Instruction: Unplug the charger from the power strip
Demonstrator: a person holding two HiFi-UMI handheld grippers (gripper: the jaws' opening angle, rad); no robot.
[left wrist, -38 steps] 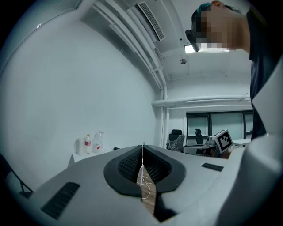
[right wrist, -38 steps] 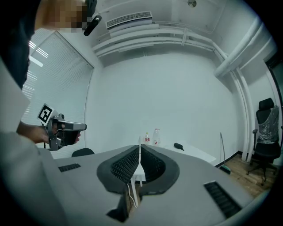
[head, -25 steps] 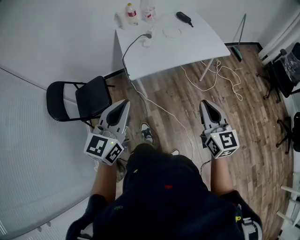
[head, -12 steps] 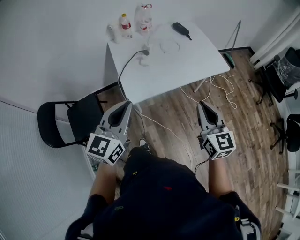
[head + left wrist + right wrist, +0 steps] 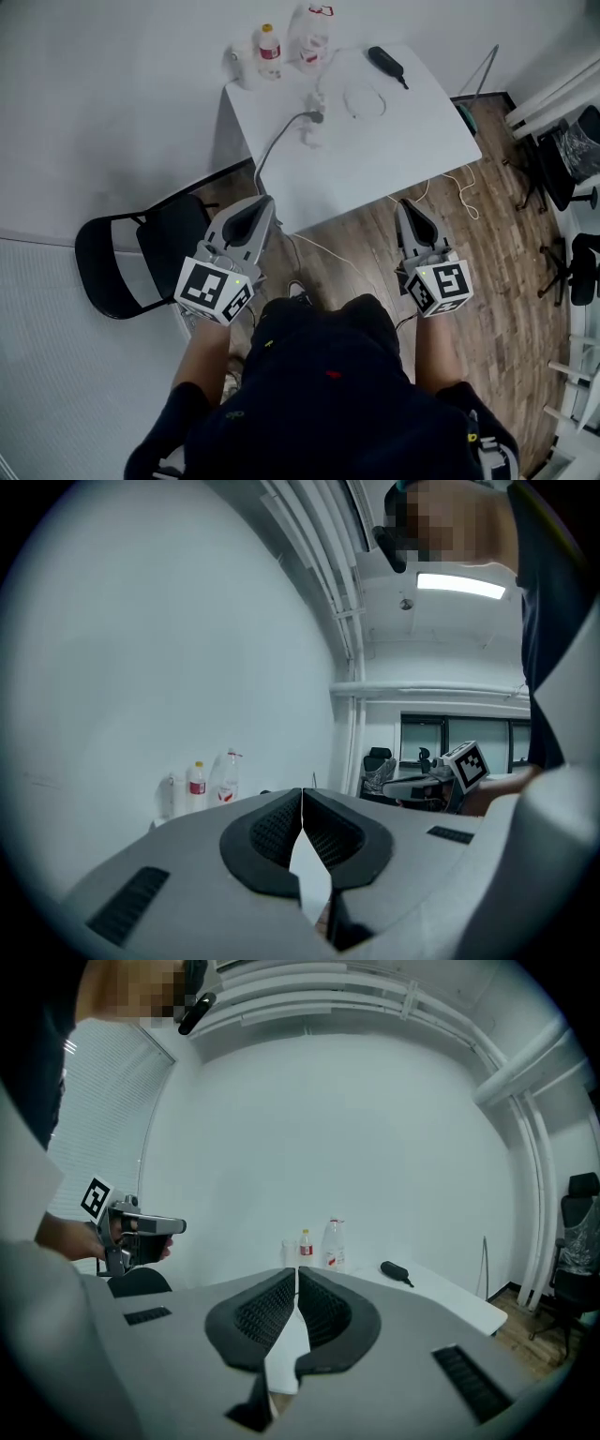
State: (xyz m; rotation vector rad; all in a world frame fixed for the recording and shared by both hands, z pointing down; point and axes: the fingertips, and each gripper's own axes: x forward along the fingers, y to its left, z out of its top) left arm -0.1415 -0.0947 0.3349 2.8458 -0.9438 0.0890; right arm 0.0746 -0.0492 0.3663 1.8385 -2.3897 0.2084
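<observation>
On the white table [image 5: 403, 141] a grey cable [image 5: 274, 148] ends in a dark charger plug [image 5: 319, 117], which sits in a white power strip [image 5: 307, 134]. Both grippers are held level in front of the person, short of the table's near edge and apart from the plug. My left gripper [image 5: 262, 202] is shut and empty, its tips meeting in the left gripper view [image 5: 302, 794]. My right gripper [image 5: 410, 206] is likewise shut with nothing between its pads [image 5: 297, 1274]. The strip is hidden behind the jaws in both gripper views.
Two bottles [image 5: 269, 42] [image 5: 312, 23], a cup [image 5: 239, 54], a coiled white cable [image 5: 364, 98] and a black handheld object [image 5: 386, 62] lie on the table. A black folding chair [image 5: 141, 253] stands left. Office chairs [image 5: 574, 141] and a loose white cord [image 5: 455, 183] are right.
The person has walked toward the table. Both grippers have come forward with them and now sit close to its near edge. Both jaws stayed shut.
</observation>
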